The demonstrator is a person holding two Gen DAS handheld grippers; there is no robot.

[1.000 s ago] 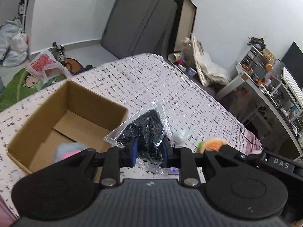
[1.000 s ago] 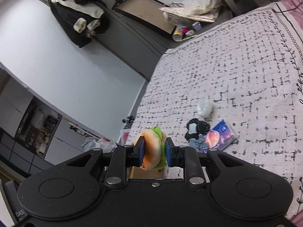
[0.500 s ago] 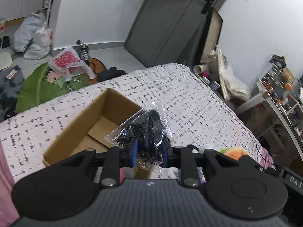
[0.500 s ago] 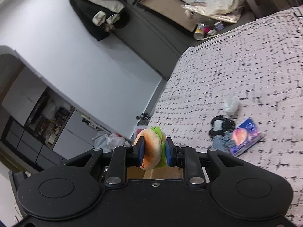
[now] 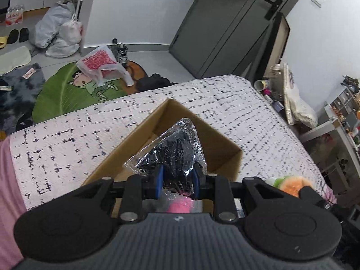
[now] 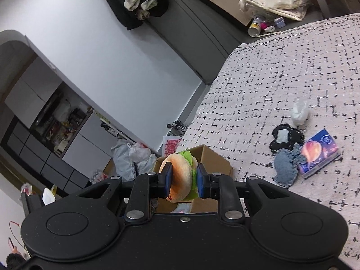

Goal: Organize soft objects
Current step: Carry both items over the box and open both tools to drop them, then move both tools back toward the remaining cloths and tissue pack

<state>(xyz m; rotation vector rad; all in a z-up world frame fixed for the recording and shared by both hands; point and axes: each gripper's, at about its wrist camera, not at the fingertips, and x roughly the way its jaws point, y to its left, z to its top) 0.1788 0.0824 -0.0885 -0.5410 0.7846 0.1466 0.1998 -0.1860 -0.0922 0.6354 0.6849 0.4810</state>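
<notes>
On the bed [image 5: 67, 139], my left gripper [image 5: 177, 181] clamped a bagged black item [image 5: 175, 150] above the cardboard box [image 5: 220, 144]; my right gripper [image 6: 184, 181] clamped a plush burger [image 6: 181, 175].

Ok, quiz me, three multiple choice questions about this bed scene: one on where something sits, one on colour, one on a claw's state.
1. Where is the cardboard box?
A on the bed
B on the floor
C on a shelf

2. What colour is the booklet lying on the bed?
A yellow
B blue
C grey

3. What is the right claw doing?
A hanging open
B gripping a plush burger
C gripping a cup

Answers:
1 A, the patterned cover surrounds it.
2 B, its cover is blue.
3 B, both pads press the toy.
</notes>
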